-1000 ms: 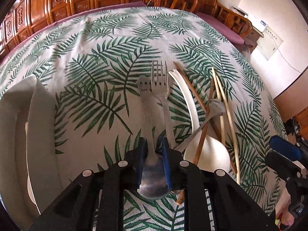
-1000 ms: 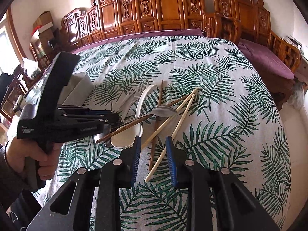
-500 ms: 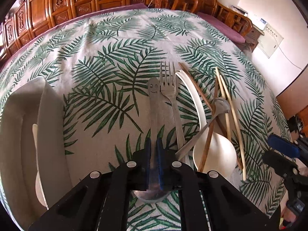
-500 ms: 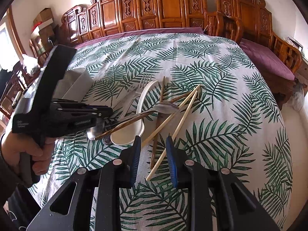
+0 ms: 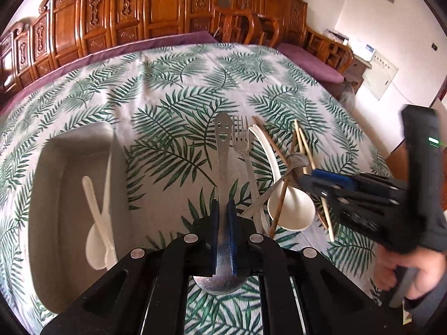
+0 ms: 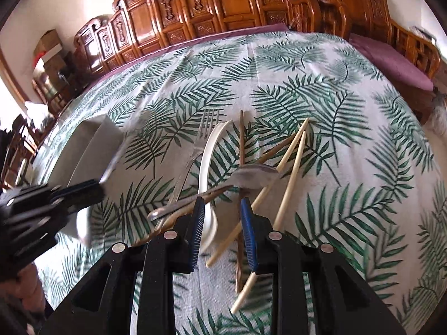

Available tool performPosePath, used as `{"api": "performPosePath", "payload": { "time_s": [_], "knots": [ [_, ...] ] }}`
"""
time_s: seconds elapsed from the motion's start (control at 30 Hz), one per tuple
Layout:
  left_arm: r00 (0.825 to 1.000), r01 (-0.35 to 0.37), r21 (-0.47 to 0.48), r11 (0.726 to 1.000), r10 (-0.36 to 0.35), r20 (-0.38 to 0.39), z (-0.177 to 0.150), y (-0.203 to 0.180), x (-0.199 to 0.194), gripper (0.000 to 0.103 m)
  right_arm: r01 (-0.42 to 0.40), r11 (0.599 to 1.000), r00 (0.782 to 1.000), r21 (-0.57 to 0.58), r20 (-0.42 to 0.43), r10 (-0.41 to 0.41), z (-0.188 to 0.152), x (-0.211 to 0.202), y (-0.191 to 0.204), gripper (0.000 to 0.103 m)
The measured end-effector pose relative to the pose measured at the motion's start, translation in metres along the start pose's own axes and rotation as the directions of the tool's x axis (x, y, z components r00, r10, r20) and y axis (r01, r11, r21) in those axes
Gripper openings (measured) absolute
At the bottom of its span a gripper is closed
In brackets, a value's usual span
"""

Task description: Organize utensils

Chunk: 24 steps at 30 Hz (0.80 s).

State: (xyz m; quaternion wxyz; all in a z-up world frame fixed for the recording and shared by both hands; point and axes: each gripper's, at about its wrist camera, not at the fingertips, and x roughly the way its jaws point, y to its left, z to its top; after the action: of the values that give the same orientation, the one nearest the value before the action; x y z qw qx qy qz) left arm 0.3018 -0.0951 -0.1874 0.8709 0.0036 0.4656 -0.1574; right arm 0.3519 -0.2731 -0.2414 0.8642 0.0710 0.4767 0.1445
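Pinching a smiley-faced spoon (image 5: 222,150), left claw (image 5: 222,220); right claw (image 6: 222,212) spread; no legible writing.

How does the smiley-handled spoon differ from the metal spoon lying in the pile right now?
The smiley spoon is clamped near its bowl in the shut left tool; the pile spoon lies free, crossed over the chopsticks. The smiley spoon's handle has a cut-out face; the pile spoon's looks plain. Both are silver metal.

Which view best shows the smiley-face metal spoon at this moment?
The left wrist view: the smiley spoon runs up the frame, face cutout clear, with the left tool shut on its neck. The right wrist view shows only a blurred stretch of handle projecting from that tool.
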Motion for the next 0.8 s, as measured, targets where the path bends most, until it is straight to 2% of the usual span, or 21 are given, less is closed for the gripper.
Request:
{"api": "performPosePath", "payload": {
  "time_s": [0.33,0.4,0.47,0.8],
  "knots": [
    [0.999,0.029,-0.025,0.999,-0.027,0.047,-0.009,0.011,-0.026,0.005,-0.008,0.995,1.0,0.1,-0.018,0.01,0.012,0.018,-0.006,0.029],
    [0.998,0.035,-0.031,0.999,-0.033,0.051,-0.011,0.013,-0.029,0.005,0.012,0.994,1.0,0.109,-0.018,-0.01,0.015,0.02,-0.006,0.029],
    [0.998,0.04,-0.036,0.999,-0.038,0.054,-0.012,0.016,-0.031,0.005,0.029,0.991,0.999,0.127,-0.024,-0.026,0.02,0.023,-0.008,0.037],
    [0.997,0.047,-0.049,0.998,-0.044,0.064,-0.019,0.023,-0.038,0.005,0.098,0.983,0.995,0.158,-0.032,-0.094,0.038,0.033,-0.013,0.041]
  ]
}}
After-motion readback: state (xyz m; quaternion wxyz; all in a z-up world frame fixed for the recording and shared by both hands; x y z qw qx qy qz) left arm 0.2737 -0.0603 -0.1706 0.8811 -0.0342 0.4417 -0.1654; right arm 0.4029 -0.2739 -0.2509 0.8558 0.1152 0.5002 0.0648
